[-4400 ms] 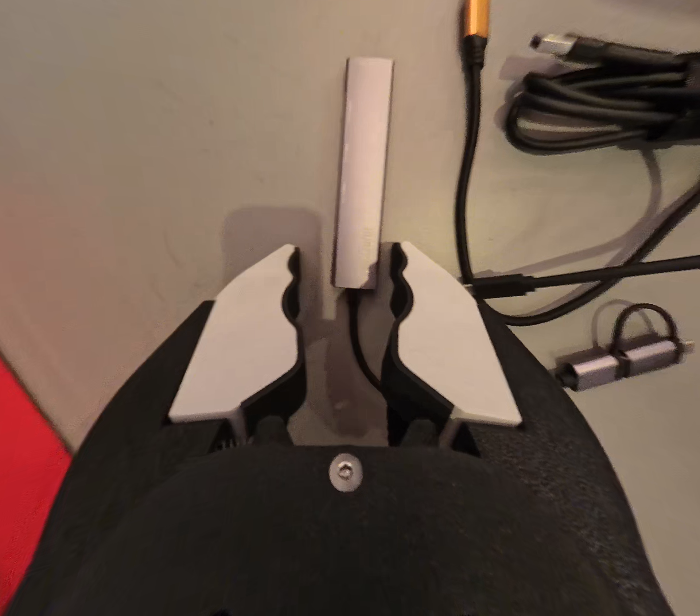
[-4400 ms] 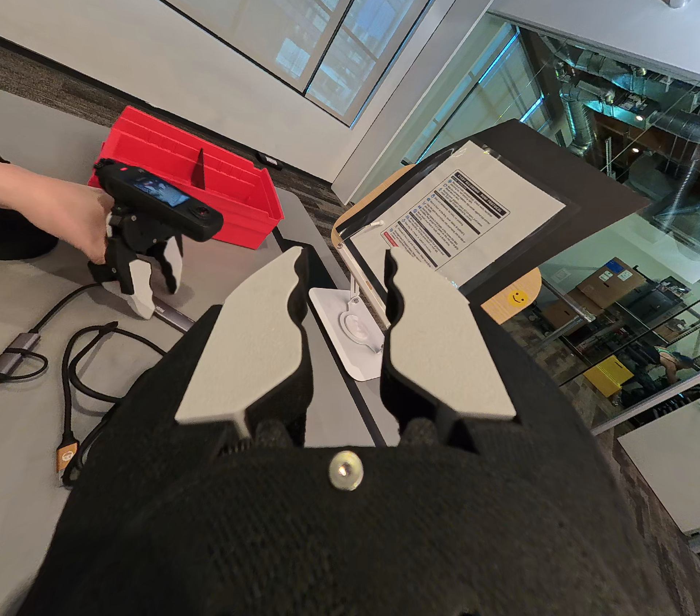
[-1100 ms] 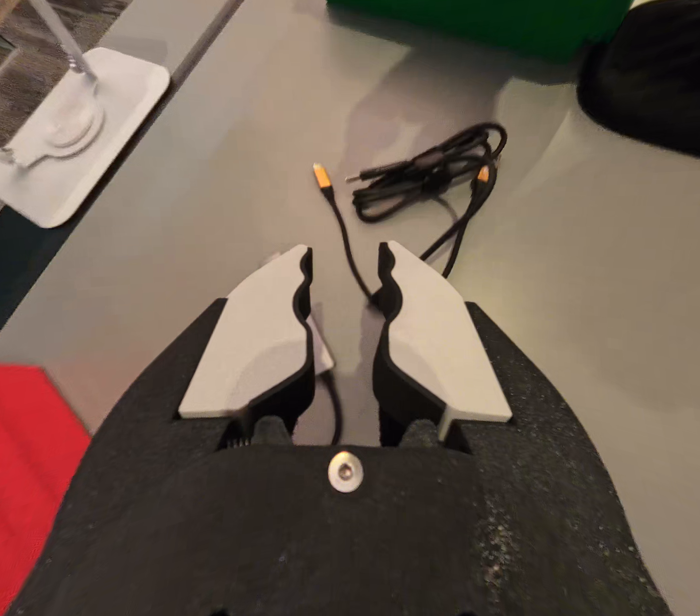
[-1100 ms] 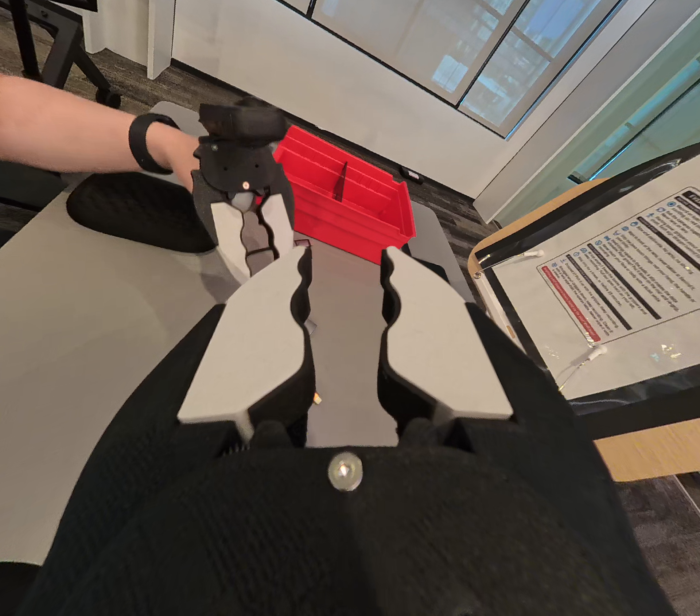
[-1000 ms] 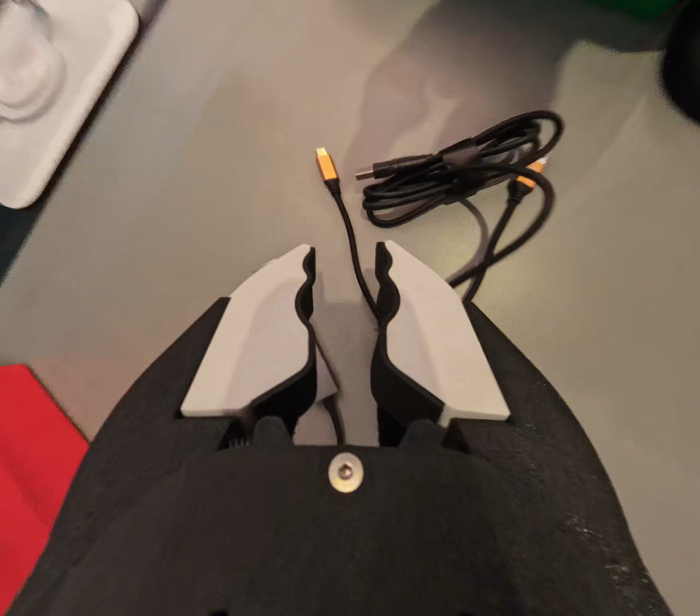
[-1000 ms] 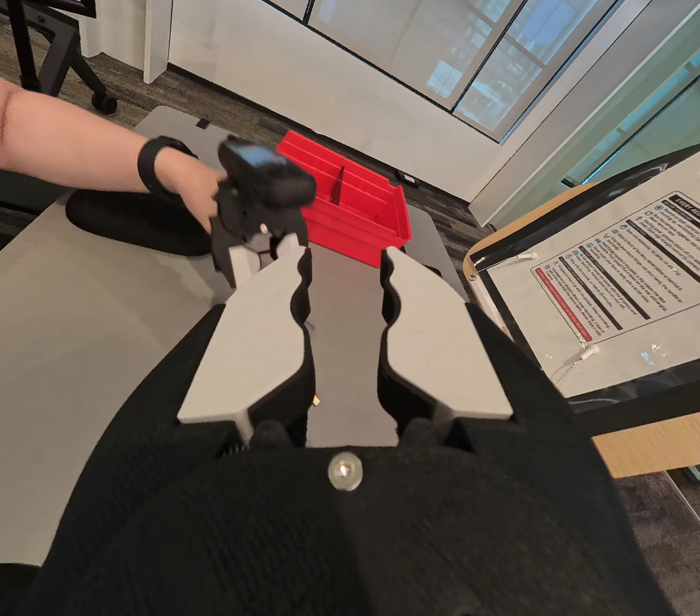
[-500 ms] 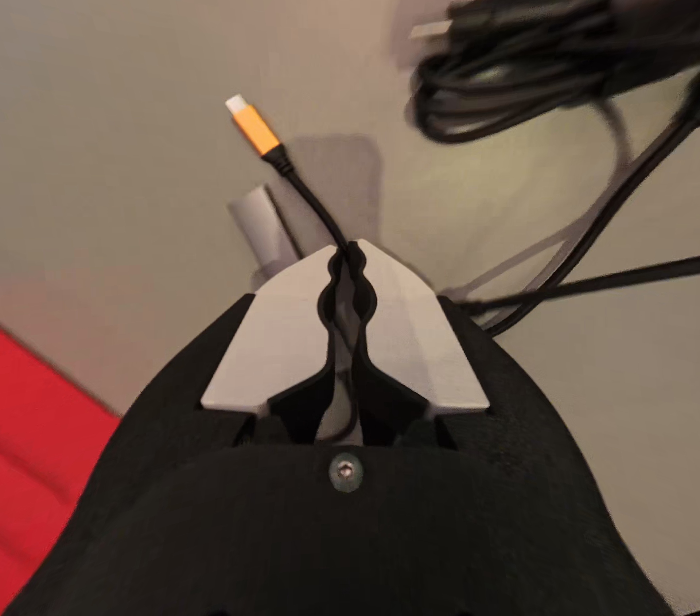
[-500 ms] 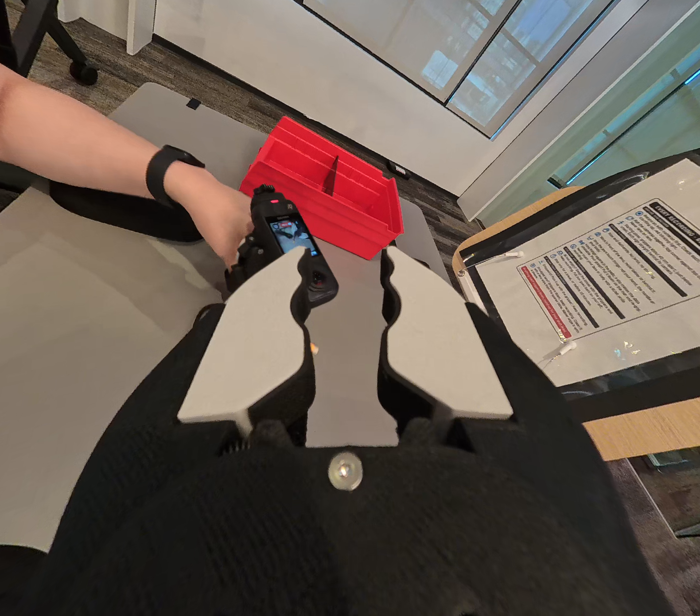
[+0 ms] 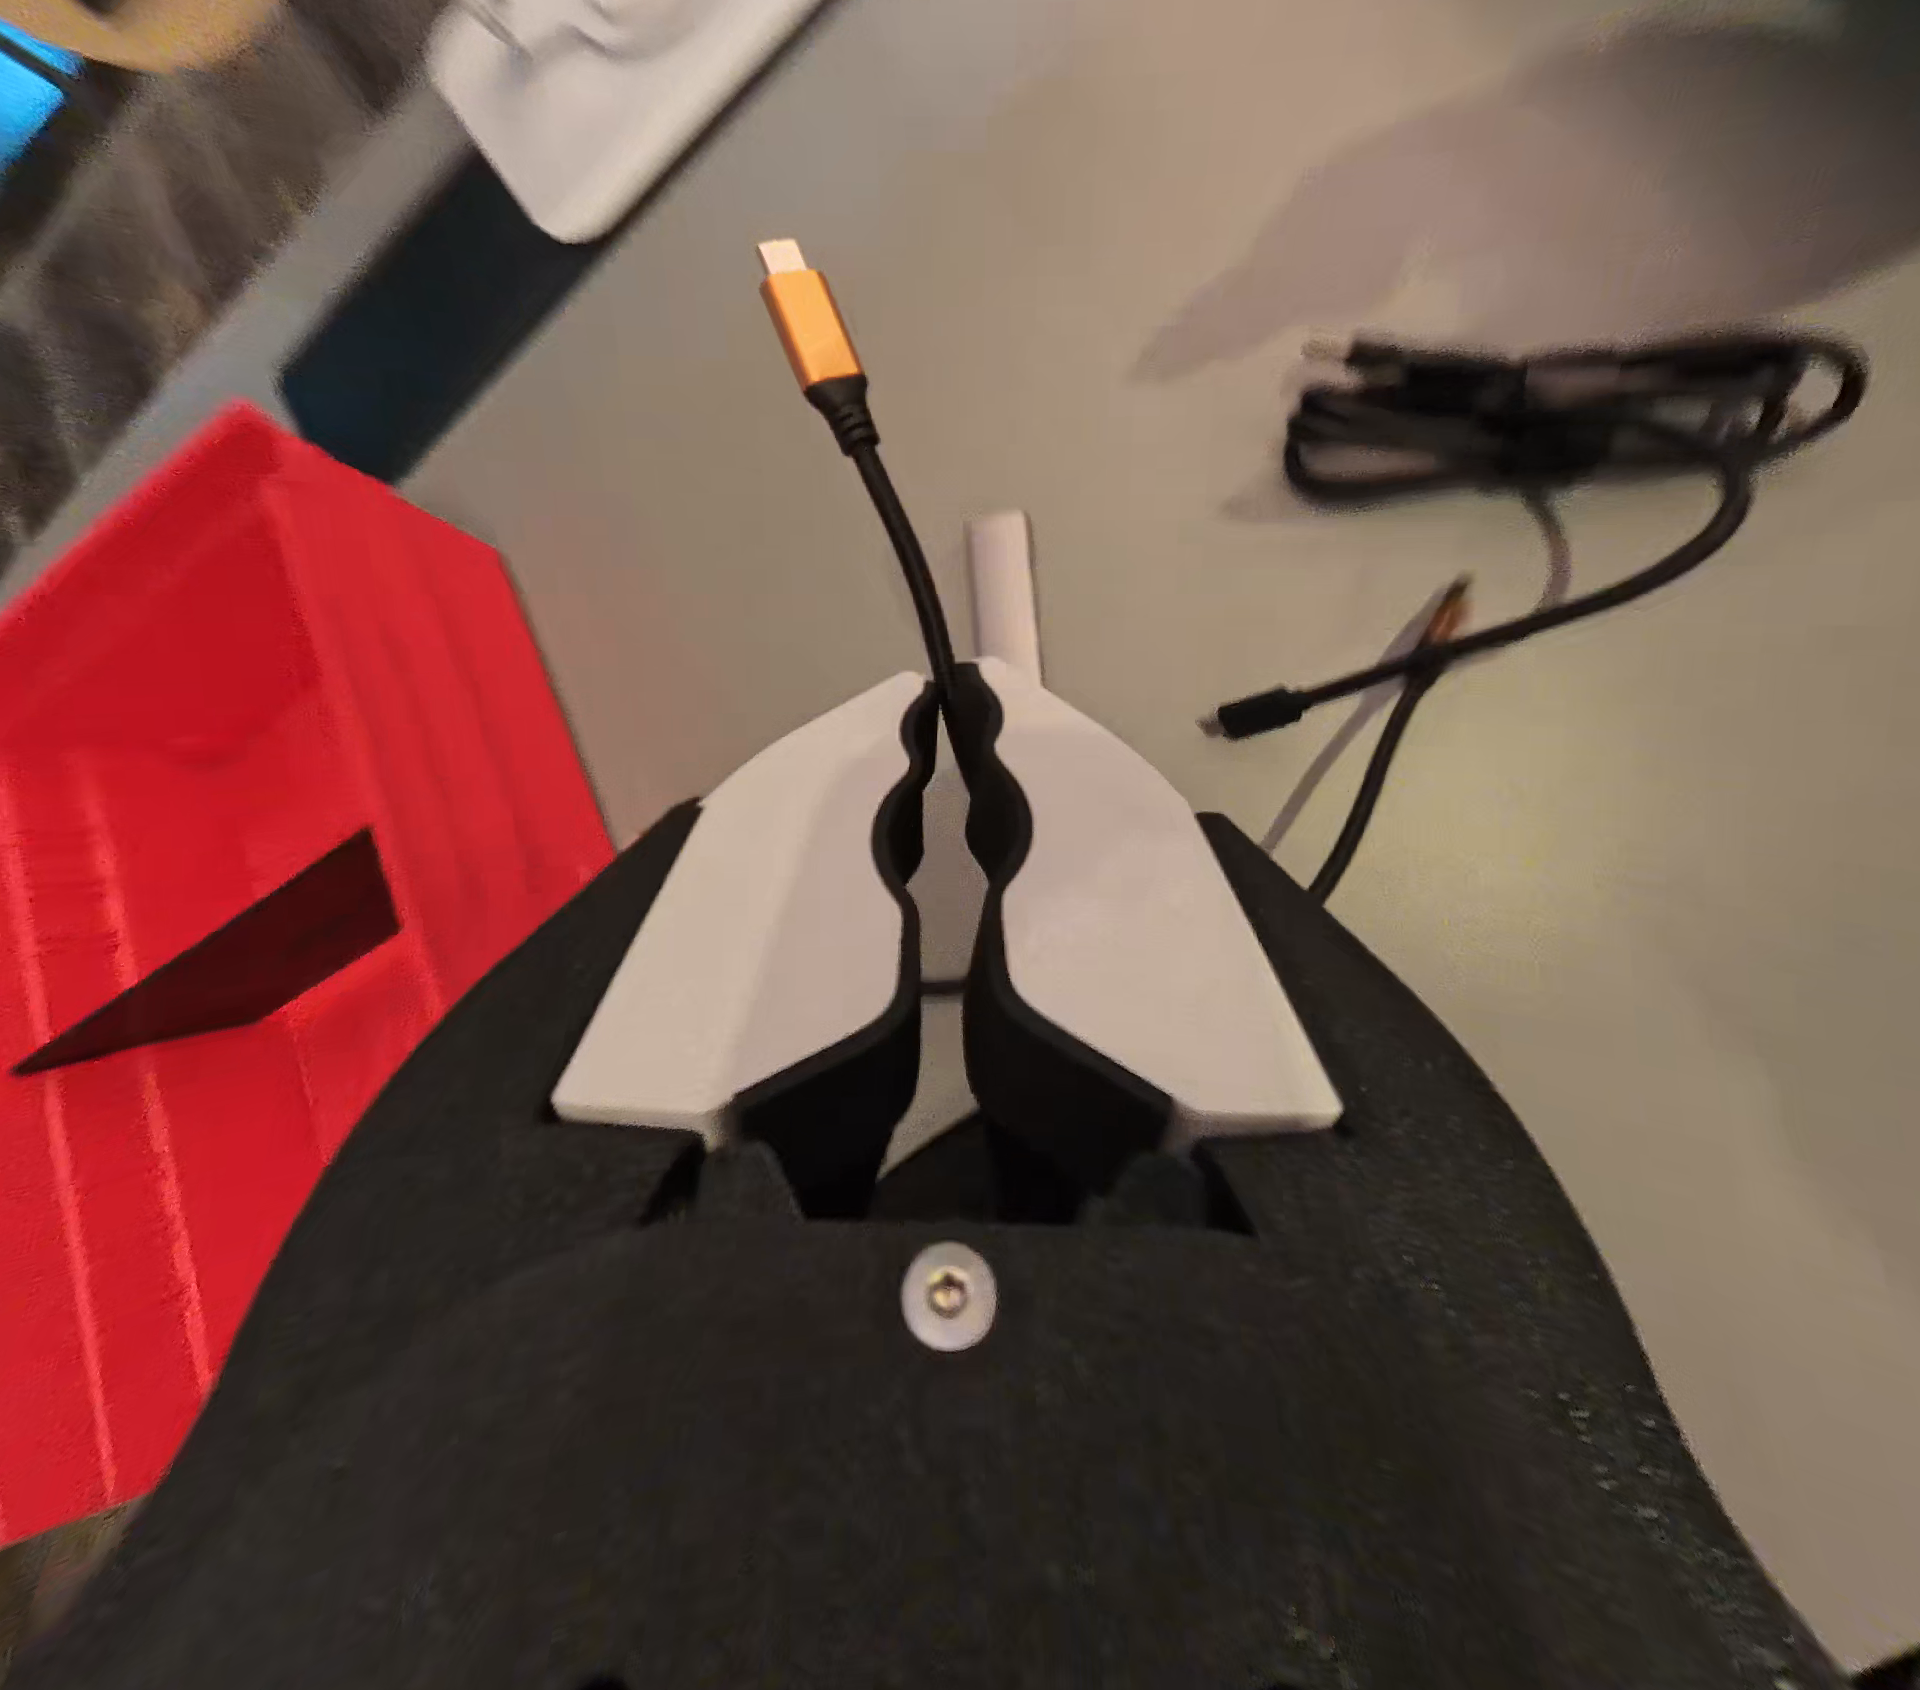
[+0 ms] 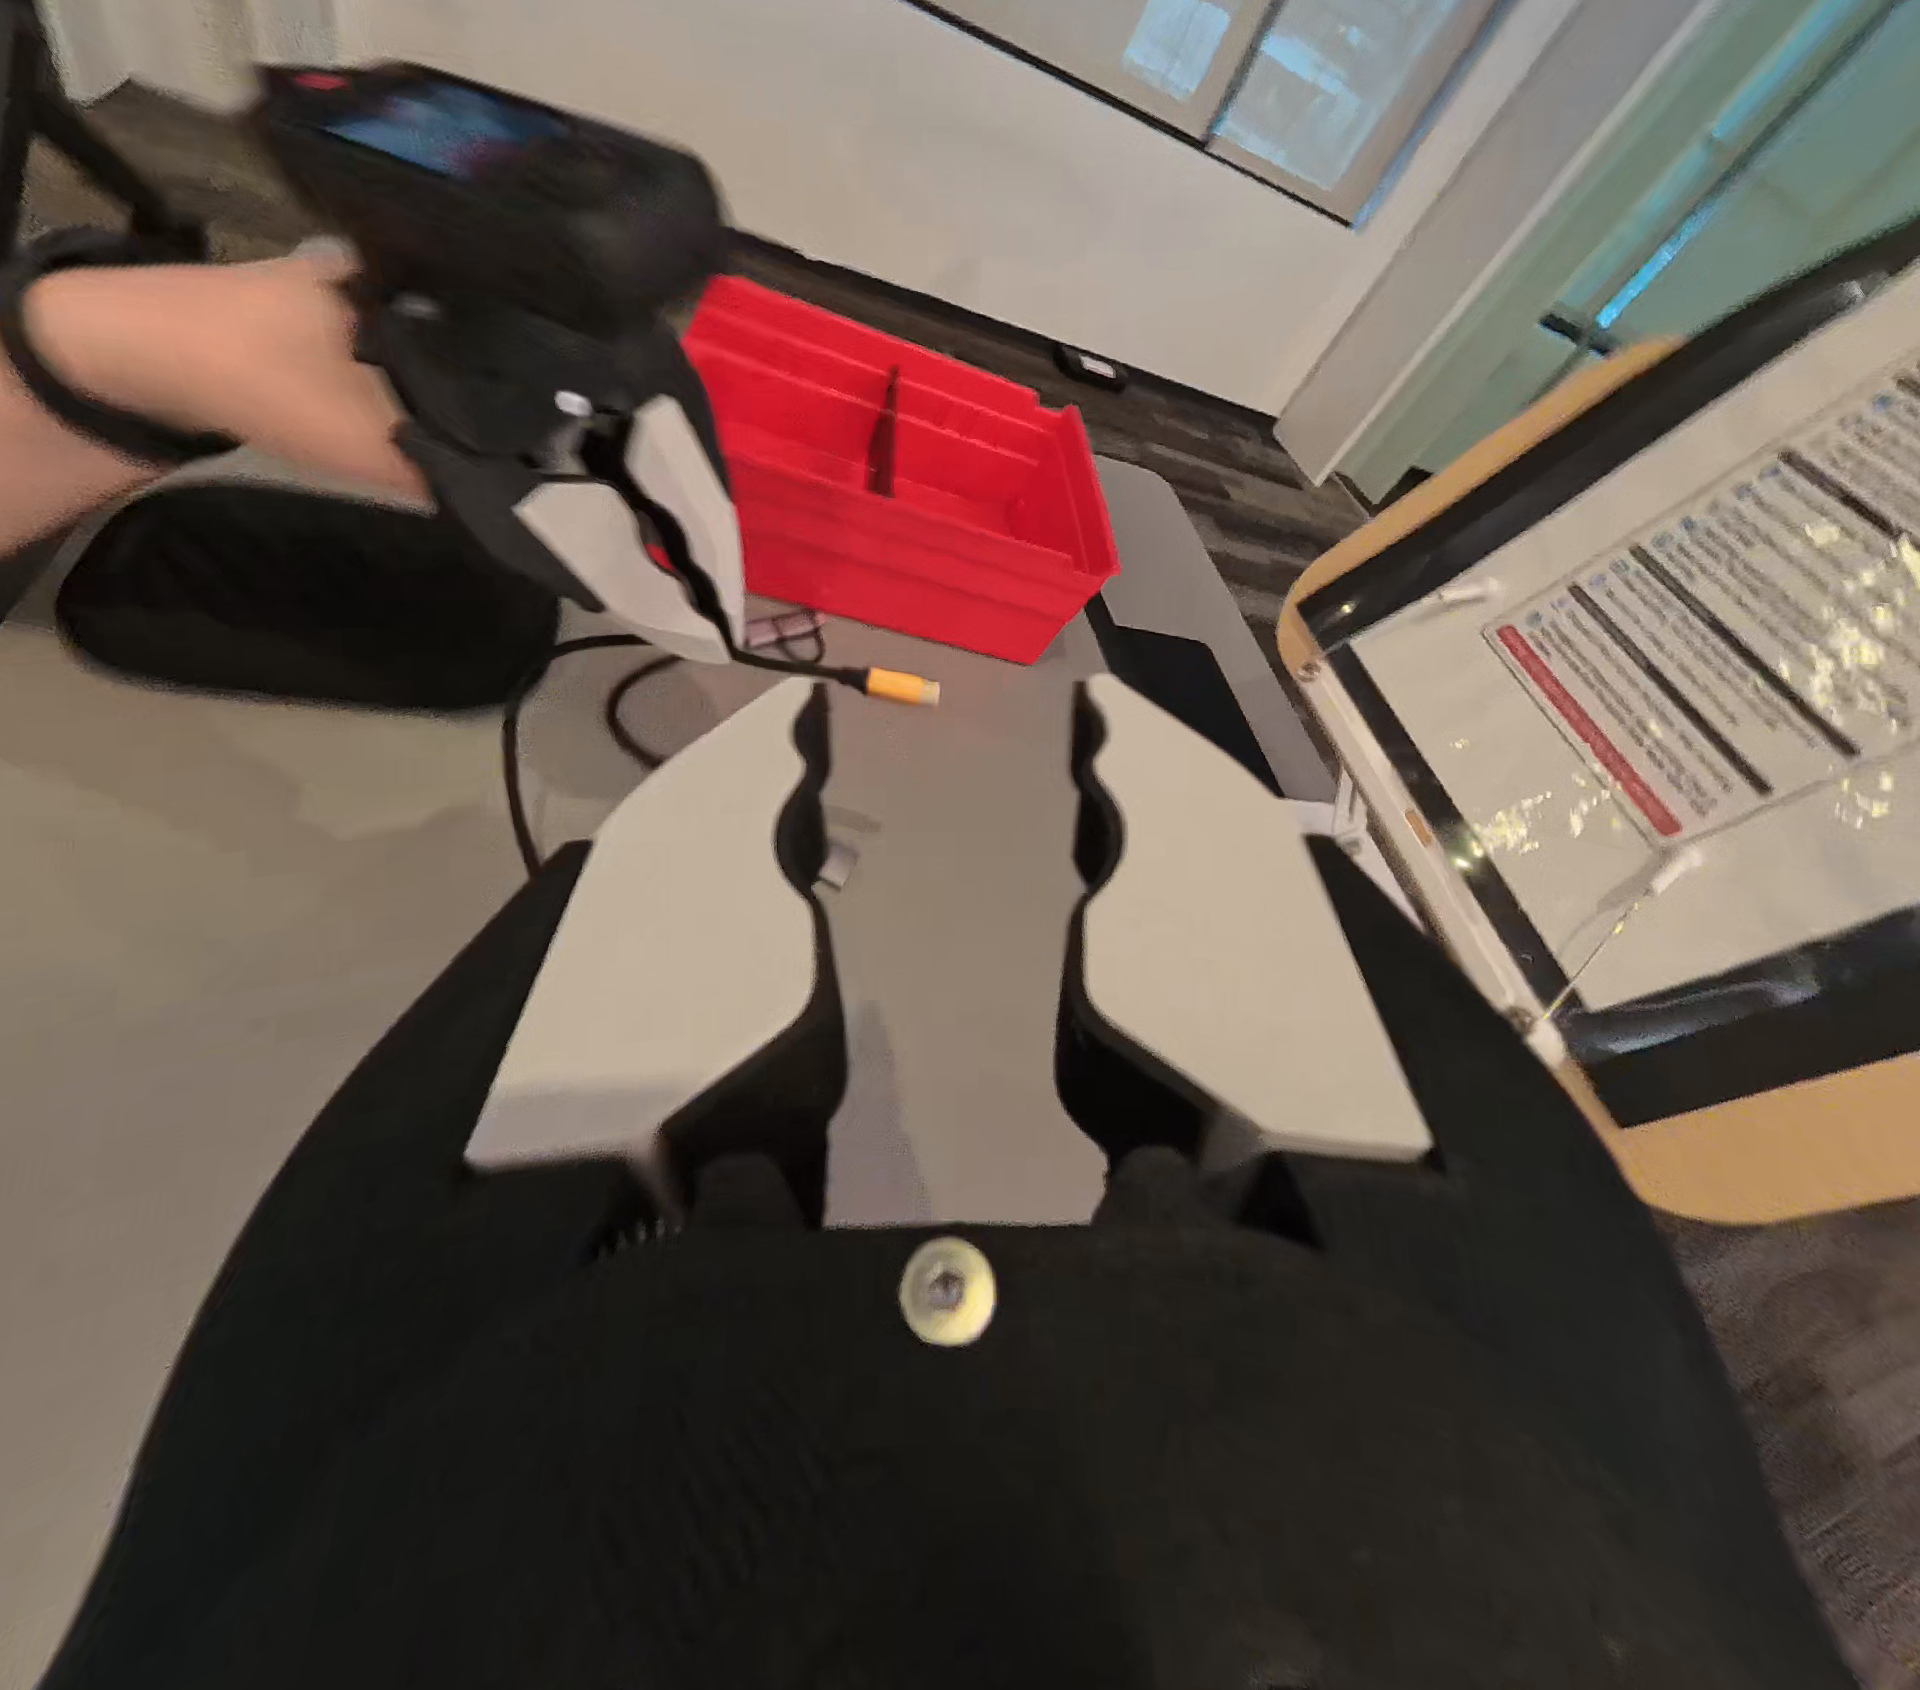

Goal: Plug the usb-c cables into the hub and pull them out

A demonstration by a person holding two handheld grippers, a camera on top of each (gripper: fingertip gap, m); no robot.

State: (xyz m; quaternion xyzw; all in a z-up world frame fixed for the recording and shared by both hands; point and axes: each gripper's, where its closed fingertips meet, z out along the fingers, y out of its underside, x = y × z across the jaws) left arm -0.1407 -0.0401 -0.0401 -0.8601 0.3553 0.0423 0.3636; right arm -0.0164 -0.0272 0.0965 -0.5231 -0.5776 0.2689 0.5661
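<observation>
My left gripper (image 9: 951, 684) is shut on a black USB-C cable (image 9: 904, 549) just behind its orange plug (image 9: 810, 326), which sticks out ahead, lifted off the grey table (image 9: 1143, 186). The grey hub (image 9: 1000, 586) lies on the table just past the fingertips, mostly hidden by them. In the right wrist view the left gripper (image 10: 727, 638) holds the cable with the orange plug (image 10: 902, 687) pointing right. My right gripper (image 10: 945, 705) is open and empty above the table; a bit of the hub (image 10: 836, 861) shows between its fingers.
A red bin (image 9: 208, 757) stands at the left, also in the right wrist view (image 10: 914, 497). A bundle of black cables (image 9: 1558, 414) and a loose black plug (image 9: 1257, 718) lie at the right. A white stand base (image 9: 665, 9) and a framed sheet (image 10: 1662, 705) are near the table edge. The grippers' ends are close to 20 cm from one another.
My left gripper, shut on the cable, has lifted and swung the orange plug up off the table. The right gripper has stayed open and come lower toward the table.
</observation>
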